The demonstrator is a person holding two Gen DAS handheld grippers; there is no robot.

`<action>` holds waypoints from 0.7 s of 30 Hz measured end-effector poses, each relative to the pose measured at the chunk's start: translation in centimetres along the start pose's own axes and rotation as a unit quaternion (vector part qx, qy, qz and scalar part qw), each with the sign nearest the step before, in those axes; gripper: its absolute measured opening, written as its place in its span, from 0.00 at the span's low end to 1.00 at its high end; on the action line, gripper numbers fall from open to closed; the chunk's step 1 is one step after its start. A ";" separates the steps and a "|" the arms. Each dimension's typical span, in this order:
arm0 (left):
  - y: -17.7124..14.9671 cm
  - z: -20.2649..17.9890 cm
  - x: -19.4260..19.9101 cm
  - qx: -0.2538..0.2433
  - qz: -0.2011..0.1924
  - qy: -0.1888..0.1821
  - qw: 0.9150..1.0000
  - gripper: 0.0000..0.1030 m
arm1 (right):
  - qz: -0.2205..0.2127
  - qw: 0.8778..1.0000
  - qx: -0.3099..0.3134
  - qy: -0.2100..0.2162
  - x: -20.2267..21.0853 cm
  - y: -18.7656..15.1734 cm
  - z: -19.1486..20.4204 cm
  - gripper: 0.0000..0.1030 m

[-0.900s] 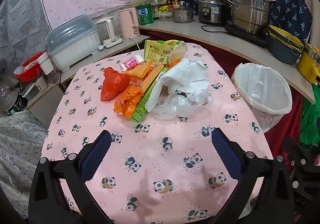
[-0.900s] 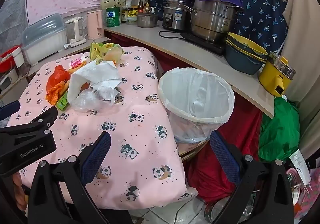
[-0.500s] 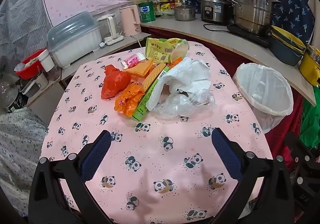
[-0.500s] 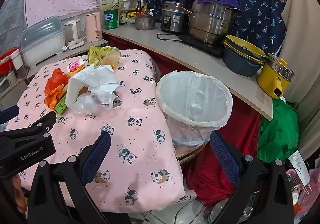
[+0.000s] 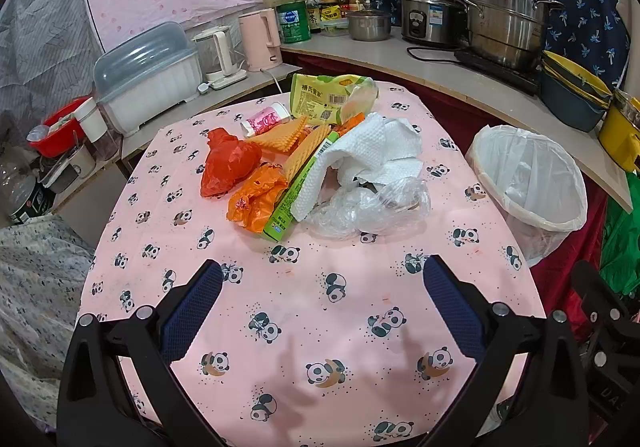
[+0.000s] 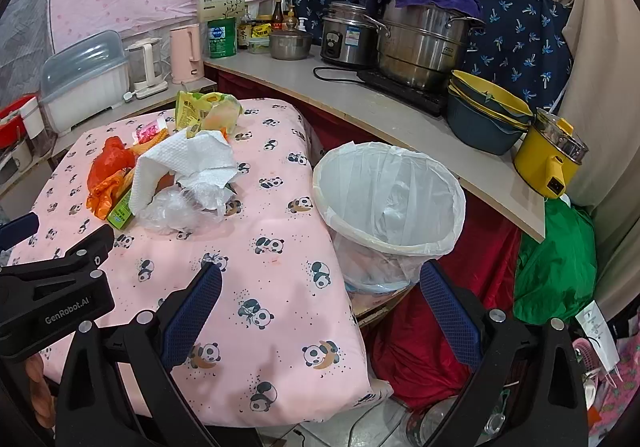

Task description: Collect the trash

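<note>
A heap of trash lies mid-table on the pink panda tablecloth (image 5: 312, 311): a white paper towel (image 5: 372, 151), a clear plastic bag (image 5: 372, 207), a red bag (image 5: 228, 163), an orange wrapper (image 5: 256, 199), a green box (image 5: 296, 195), a yellow-green snack bag (image 5: 324, 97). The white-lined trash bin (image 6: 388, 195) stands right of the table. My left gripper (image 5: 322, 307) is open and empty, short of the heap. My right gripper (image 6: 320, 311) is open and empty over the table's right edge, near the bin. The paper towel also shows in the right wrist view (image 6: 188, 159).
A curved counter (image 6: 400, 119) behind holds a steel pot (image 6: 424, 43), a rice cooker (image 6: 348, 35), stacked bowls (image 6: 484, 115) and a yellow cooker (image 6: 548, 159). A pink kettle (image 5: 260, 39) and a dish box (image 5: 148, 75) stand far left. A green bag (image 6: 556, 267) lies on the floor right.
Both grippers have drifted slightly; the view shifts a little and the heap and bin sit slightly nearer. Both stay open and empty.
</note>
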State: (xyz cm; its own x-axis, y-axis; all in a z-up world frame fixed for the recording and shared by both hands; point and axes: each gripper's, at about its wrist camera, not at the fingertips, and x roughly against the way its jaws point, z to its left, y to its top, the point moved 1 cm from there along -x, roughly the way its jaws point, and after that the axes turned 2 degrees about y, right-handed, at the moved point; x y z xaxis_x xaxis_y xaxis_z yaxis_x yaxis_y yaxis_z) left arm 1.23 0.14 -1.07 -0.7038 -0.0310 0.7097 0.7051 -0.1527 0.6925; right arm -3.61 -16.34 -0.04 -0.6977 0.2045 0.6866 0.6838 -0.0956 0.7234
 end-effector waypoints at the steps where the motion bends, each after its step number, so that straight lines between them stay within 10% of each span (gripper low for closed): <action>1: 0.0 0.0 0.0 0.000 0.000 0.000 1.000 0.93 | 0.000 1.000 0.000 0.000 0.0 0.0 0.0 0.93; 21: 0.2 -0.1 0.1 0.000 -0.006 -0.003 1.000 0.93 | -0.001 1.000 0.004 0.000 0.1 0.4 0.1 0.93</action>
State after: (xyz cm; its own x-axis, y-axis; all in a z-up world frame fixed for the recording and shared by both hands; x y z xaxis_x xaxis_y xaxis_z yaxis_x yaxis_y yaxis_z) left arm 1.28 -0.01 -0.85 -0.7121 -0.0240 0.7016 0.6962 -0.1526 0.7014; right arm -3.41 -16.29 0.32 -0.6996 0.2053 0.6844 0.6834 -0.0877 0.7248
